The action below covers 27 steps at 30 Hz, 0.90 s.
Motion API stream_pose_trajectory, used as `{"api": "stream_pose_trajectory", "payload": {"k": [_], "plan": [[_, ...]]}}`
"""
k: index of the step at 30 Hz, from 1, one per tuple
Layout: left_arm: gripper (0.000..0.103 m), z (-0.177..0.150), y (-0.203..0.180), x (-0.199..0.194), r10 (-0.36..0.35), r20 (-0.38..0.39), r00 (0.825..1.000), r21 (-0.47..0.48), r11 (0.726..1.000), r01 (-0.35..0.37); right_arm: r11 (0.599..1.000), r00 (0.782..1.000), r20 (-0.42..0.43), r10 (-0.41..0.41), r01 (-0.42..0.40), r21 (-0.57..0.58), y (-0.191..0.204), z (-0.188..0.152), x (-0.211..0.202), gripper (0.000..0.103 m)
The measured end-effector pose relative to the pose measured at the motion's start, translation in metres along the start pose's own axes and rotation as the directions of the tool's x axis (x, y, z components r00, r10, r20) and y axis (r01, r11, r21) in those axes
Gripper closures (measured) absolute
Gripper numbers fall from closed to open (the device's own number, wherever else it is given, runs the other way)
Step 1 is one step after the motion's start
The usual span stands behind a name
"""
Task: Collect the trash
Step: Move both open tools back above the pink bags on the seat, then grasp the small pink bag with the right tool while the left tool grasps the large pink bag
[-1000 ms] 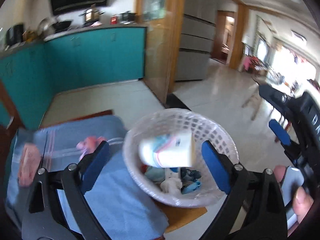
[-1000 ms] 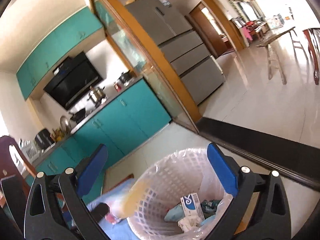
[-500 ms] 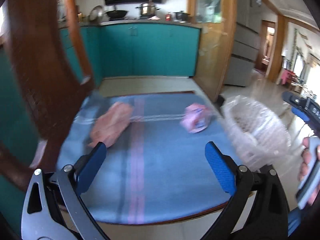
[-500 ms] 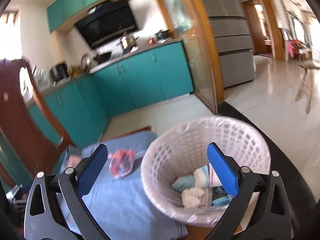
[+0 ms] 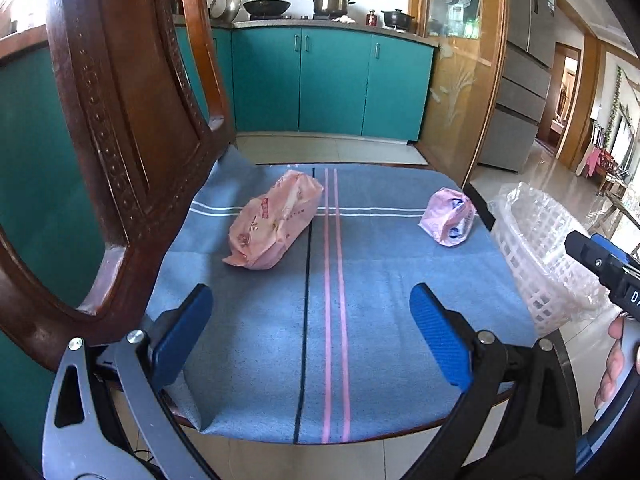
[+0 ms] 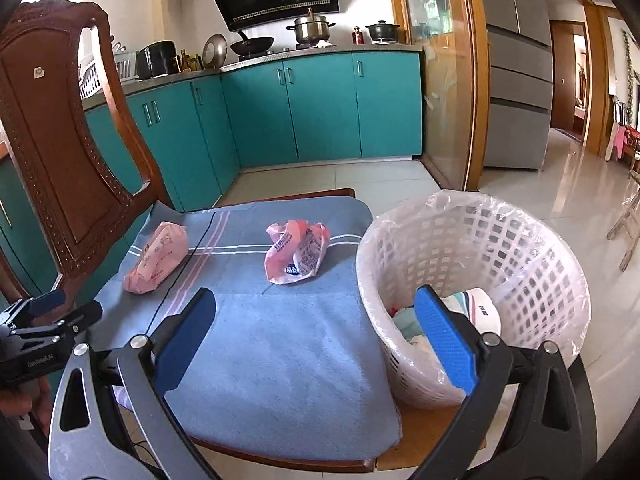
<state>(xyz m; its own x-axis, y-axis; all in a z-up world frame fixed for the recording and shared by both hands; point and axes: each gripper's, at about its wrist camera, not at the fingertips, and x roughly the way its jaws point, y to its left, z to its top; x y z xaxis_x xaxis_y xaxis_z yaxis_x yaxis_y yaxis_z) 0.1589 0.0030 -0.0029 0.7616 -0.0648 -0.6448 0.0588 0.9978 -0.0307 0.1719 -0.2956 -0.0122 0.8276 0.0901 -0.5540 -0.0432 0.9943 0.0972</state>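
A large pink tissue pack (image 5: 272, 225) (image 6: 157, 257) and a small crumpled pink wrapper (image 5: 449, 217) (image 6: 297, 253) lie on a blue towel (image 5: 360, 300) (image 6: 280, 344) spread on a chair seat. A white lined basket (image 6: 520, 256) (image 5: 540, 248) stands at the seat's right edge with trash and a paper cup (image 6: 482, 309) inside. My left gripper (image 5: 311, 330) is open and empty, hovering over the towel's near edge. My right gripper (image 6: 316, 332) is open and empty, with its right finger over the basket.
The carved wooden chair back (image 5: 120, 152) (image 6: 60, 152) rises at the left of the seat. Teal kitchen cabinets (image 5: 332, 84) and a tiled floor (image 6: 560, 184) lie beyond. The right gripper's body (image 5: 604, 268) shows at the left wrist view's right edge.
A paper cup left my left gripper and dropped into the basket. My left gripper then swung left over the towel. My right gripper drew back and now looks across the seat.
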Motion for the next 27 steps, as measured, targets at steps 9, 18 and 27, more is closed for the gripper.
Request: {"api": "stream_pose_trajectory", "payload": {"k": [9,18,27], "plan": [[0.005,0.037,0.018,0.081,0.057,-0.066,0.996,-0.036,0.998,-0.059,0.999,0.996,-0.086,0.024,-0.028,-0.040,0.037,0.021,0.085,0.006],[0.009,0.052,0.033,0.166,0.096,-0.201,0.975,-0.012,0.995,-0.101,0.997,0.978,-0.200,-0.063,0.054,-0.053,0.045,0.034,0.183,0.024],[0.072,0.049,0.042,0.148,0.045,-0.192,0.980,-0.055,0.997,-0.056,0.993,0.982,-0.186,-0.012,-0.010,-0.117,0.055,0.031,0.157,0.065]]}}
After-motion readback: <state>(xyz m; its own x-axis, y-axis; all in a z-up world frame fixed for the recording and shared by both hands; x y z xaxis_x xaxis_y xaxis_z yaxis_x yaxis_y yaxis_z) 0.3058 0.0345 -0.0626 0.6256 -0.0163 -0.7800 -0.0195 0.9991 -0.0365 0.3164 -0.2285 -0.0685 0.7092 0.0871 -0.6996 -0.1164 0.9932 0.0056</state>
